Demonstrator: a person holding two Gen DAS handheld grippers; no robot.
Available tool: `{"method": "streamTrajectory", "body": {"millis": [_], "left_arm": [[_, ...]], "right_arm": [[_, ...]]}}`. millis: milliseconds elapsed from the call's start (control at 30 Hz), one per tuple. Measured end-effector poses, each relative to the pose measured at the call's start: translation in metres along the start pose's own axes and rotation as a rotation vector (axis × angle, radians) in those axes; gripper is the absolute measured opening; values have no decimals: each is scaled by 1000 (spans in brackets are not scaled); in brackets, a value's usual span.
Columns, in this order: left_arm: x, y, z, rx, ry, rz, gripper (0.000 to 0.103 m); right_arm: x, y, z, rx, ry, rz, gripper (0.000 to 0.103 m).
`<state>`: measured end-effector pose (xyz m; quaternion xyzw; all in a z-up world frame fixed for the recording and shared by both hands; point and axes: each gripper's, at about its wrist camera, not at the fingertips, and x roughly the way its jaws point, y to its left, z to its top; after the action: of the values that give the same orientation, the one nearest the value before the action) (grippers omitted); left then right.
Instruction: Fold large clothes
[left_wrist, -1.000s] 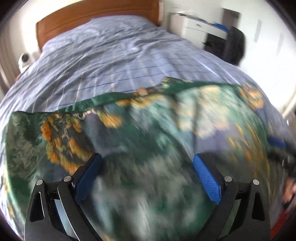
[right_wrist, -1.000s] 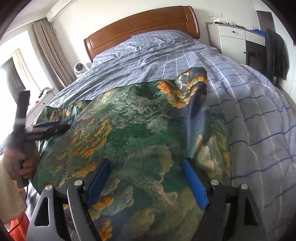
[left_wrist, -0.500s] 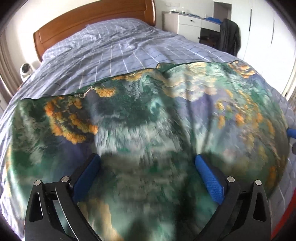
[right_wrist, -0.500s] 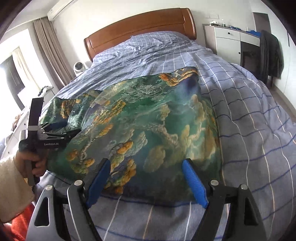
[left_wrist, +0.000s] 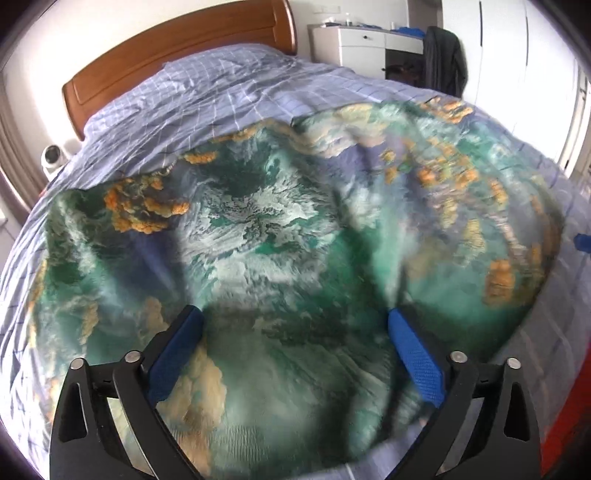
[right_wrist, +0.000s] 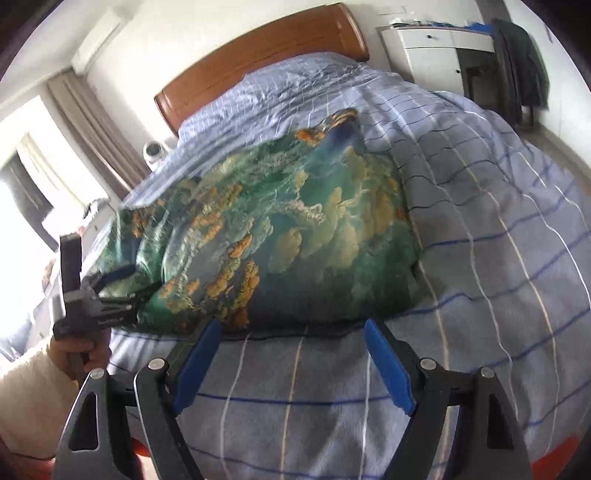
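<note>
A: Right gripper (right_wrist: 291, 360) fingers spread, empty, over bare bedspread (right_wrist: 498, 258); garment (right_wrist: 288, 236) just beyond.
B: Left gripper (left_wrist: 295, 354)?
A: Spread too, nothing pinched, above the garment's near part.
B: Progress?
A: Garment lies spread on the bed, maybe one fold in; more folds left.

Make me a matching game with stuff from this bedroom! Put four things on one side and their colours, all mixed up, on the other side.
Things:
1. headboard
2. bed cover
3. garment spread on the bed
4. gripper pads

Colours:
A. green with orange and tan patches
B. bright blue
C. brown wood
D. pale blue with a grid of lines

Pairs: 1-C, 2-D, 3-A, 4-B
</note>
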<state>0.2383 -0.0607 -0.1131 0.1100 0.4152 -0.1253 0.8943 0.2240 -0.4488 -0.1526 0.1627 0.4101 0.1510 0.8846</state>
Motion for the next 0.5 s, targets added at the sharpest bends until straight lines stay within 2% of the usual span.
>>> {"method": "streamTrajectory", "body": {"millis": [67, 167, 267, 367, 500], "left_arm": [[-20, -1, 3, -19, -37, -49, 97], [-37, -13, 9, -17, -103, -138, 97], [-31, -32, 10, 49, -96, -195, 97], [1, -44, 2, 69, 9, -211, 97], [7, -45, -3, 60, 5, -222, 101]], "right_arm": [[-6, -10, -1, 65, -9, 35, 82], [1, -28, -4, 212, 12, 153, 82], [18, -39, -1, 331, 25, 211, 82], [41, -50, 5, 418, 52, 201, 82], [59, -62, 14, 503, 43, 158, 82]]}}
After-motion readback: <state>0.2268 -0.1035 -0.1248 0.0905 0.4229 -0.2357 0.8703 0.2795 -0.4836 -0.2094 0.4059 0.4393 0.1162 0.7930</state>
